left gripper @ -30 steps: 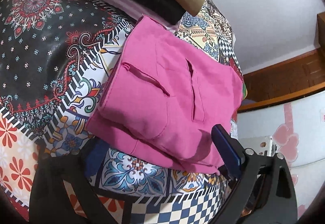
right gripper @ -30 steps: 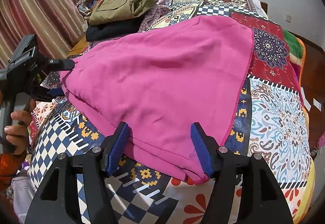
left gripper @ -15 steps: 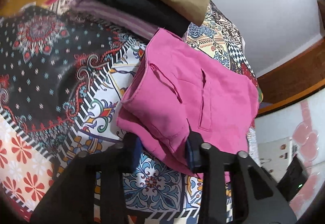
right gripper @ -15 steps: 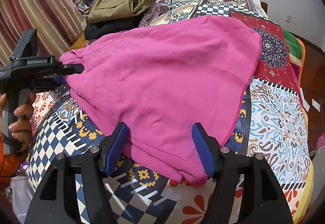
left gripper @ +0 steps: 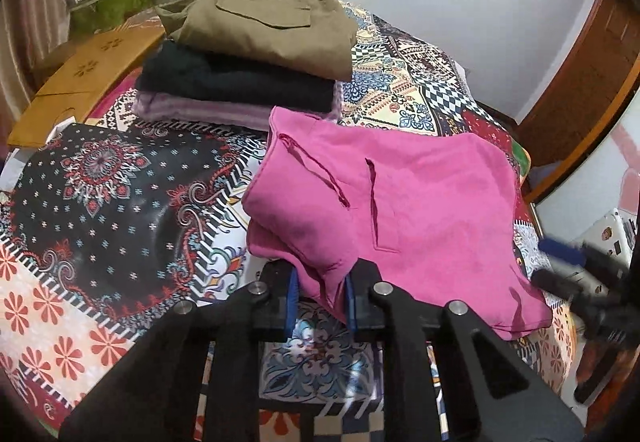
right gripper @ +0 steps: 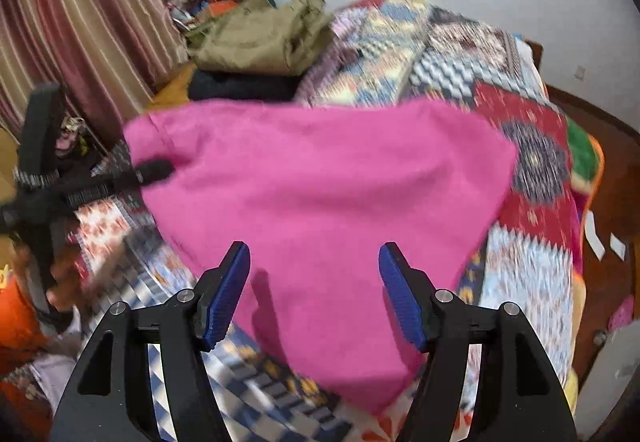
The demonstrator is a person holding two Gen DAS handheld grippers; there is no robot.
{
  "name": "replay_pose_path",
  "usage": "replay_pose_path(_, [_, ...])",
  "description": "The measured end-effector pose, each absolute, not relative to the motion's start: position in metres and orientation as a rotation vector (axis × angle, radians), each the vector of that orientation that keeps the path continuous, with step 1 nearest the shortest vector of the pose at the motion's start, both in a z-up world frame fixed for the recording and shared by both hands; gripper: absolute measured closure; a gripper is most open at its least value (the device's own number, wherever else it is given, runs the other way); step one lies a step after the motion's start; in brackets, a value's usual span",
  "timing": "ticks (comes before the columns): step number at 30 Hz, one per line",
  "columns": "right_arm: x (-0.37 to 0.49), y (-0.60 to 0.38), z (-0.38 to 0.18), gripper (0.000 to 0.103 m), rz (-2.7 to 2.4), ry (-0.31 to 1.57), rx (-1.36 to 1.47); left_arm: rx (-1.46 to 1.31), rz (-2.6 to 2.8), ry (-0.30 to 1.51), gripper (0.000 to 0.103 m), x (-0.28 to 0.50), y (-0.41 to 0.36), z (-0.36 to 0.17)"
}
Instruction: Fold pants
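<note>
Folded pink pants (left gripper: 420, 209) lie on the patterned bedspread (left gripper: 104, 193). My left gripper (left gripper: 320, 300) is shut on the near left corner of the pants, cloth pinched between its blue pads. In the right wrist view the pink pants (right gripper: 320, 193) fill the middle. My right gripper (right gripper: 314, 290) is open, its blue pads (right gripper: 230, 292) wide apart over the near edge of the pants. The left gripper (right gripper: 156, 169) shows there at the pants' far left corner. The right gripper (left gripper: 568, 266) shows blurred at the right of the left wrist view.
A stack of folded clothes, khaki pants (left gripper: 264, 21) on a black garment (left gripper: 240, 81) on a purple one (left gripper: 200, 109), sits at the bed's far side. A wooden board (left gripper: 88, 77) lies left of it. Striped curtains (right gripper: 80, 21) hang at the left. A wooden door frame (left gripper: 580, 81) stands at the right.
My left gripper has closed on the pants' corner. My right gripper has lifted a little over the near edge, still open; the view is blurred by motion.
</note>
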State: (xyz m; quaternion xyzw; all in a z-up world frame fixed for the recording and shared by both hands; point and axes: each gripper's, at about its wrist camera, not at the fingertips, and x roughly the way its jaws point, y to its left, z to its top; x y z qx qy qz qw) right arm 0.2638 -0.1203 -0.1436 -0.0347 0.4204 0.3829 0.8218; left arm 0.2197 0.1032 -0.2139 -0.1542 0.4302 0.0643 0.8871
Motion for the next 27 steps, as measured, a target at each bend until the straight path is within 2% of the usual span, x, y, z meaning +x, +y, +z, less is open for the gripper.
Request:
replay_pose_path(5, [0.273, -0.075, -0.143, 0.04, 0.89, 0.886, -0.09, -0.303, 0.143, 0.9, 0.085, 0.213, 0.11, -0.215])
replay_pose_path(12, [0.274, -0.023, -0.183, 0.042, 0.98, 1.028, -0.203, -0.281, 0.165, 0.873, 0.085, 0.198, 0.118, -0.217])
replay_pose_path(27, [0.268, -0.028, -0.19, 0.04, 1.015, 1.06, -0.138, 0.039, 0.126, 0.716, 0.086, 0.198, 0.067, -0.179])
